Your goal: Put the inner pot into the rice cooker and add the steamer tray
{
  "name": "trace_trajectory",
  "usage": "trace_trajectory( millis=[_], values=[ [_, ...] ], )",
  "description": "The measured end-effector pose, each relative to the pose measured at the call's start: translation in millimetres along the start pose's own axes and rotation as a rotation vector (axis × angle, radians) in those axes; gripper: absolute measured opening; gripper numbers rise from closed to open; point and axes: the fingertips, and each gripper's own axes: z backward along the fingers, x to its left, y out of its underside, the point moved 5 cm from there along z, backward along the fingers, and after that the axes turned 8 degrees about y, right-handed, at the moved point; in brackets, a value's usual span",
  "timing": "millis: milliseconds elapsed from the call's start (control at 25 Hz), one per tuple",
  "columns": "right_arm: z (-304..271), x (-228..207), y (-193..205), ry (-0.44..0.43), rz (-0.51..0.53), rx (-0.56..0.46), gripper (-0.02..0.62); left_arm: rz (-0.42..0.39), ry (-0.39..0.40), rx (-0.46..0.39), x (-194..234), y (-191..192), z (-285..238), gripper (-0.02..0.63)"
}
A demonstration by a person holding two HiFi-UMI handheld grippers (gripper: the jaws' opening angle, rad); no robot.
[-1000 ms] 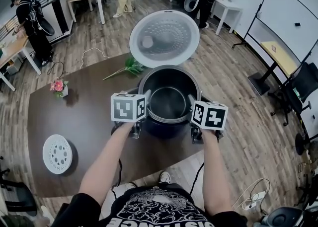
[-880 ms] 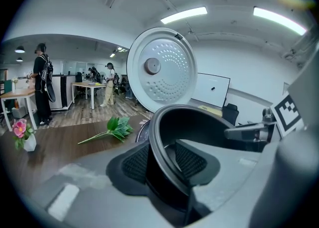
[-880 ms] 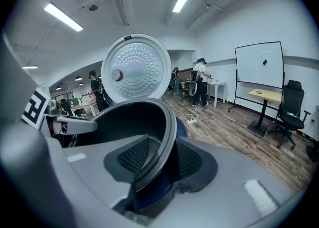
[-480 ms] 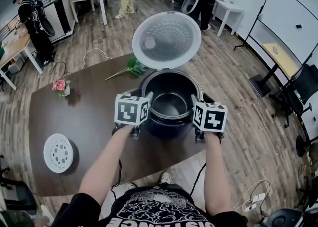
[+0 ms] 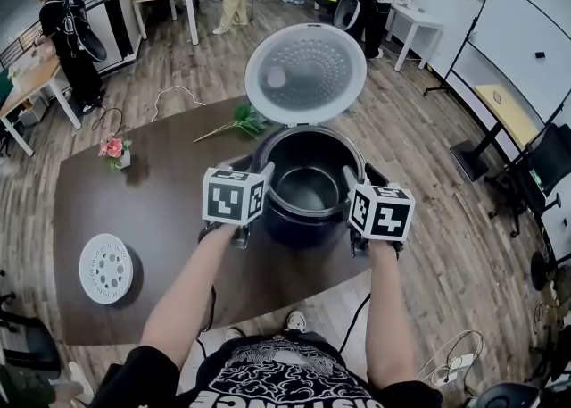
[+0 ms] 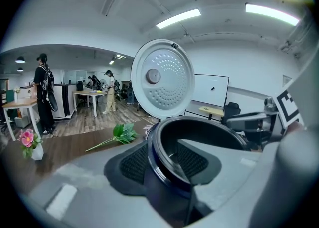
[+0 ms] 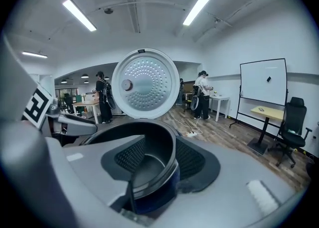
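The dark blue rice cooker stands on the brown table with its white lid raised behind it. The black inner pot sits low in the cooker body. My left gripper is shut on the pot's left rim, one pad inside and one outside. My right gripper is shut on the right rim the same way. The blue cooker wall shows just under the rim. The white perforated steamer tray lies flat at the table's near left.
A small vase with a pink flower stands at the table's left. A green leafy sprig lies behind the cooker's left side. Desks and people fill the far room, and a whiteboard stands at the right.
Both grippers have come down with the inner pot, which now sits deeper in the cooker and more level. The lid stands higher in both gripper views.
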Motion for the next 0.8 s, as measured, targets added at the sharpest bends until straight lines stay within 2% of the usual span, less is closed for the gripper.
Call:
trace_trajectory(
  millis=[440, 800],
  values=[
    [14, 78, -41, -0.183, 0.082, -0.109, 0.232, 0.021, -0.103, -0.107, 35, -8, 62, 0.192],
    [12, 165, -52, -0.372, 0.16, -0.143, 0.244, 0.072, -0.253, -0.17, 80, 7, 135, 0.207]
  ],
)
